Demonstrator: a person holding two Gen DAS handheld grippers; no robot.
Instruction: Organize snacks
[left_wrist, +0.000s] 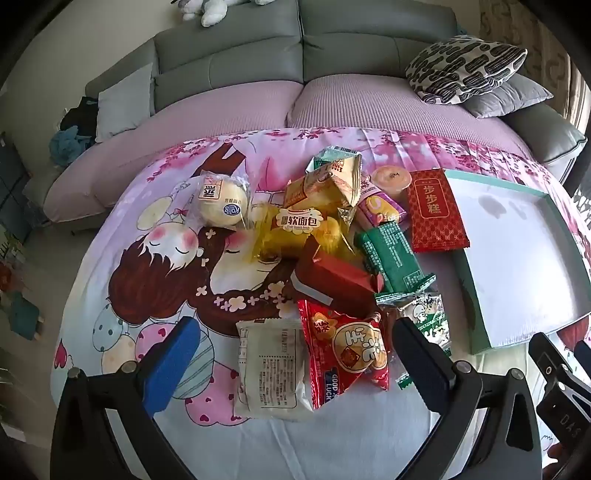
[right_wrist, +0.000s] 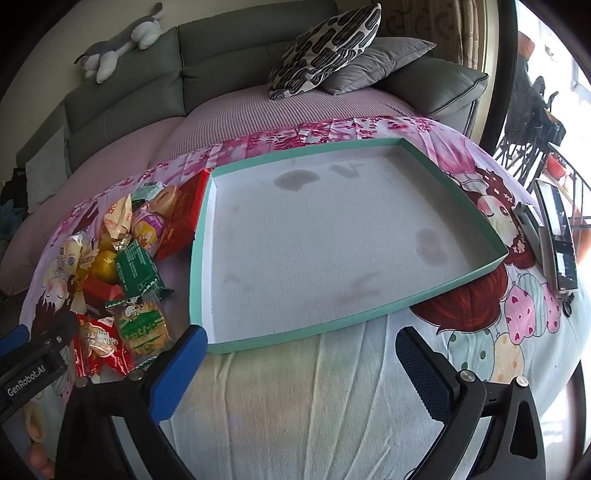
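Both grippers, left gripper (left_wrist: 291, 354) and right gripper (right_wrist: 301, 363), hold fingers apart, empty; heaped snack pile (left_wrist: 332, 236) may slide, probably jostling neighbours beside the tray (right_wrist: 458, 177).

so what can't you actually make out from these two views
- Left wrist view: orange jelly cup, lower part hidden behind the red packet.
- Left wrist view: green tray, right end cut off by the frame edge.
- Right wrist view: phone, screen content too small and glary.

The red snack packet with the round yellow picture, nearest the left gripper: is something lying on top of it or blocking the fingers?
Nothing visible does. The red snack packet lies on top at the pile's near edge, with the open left gripper facing it.
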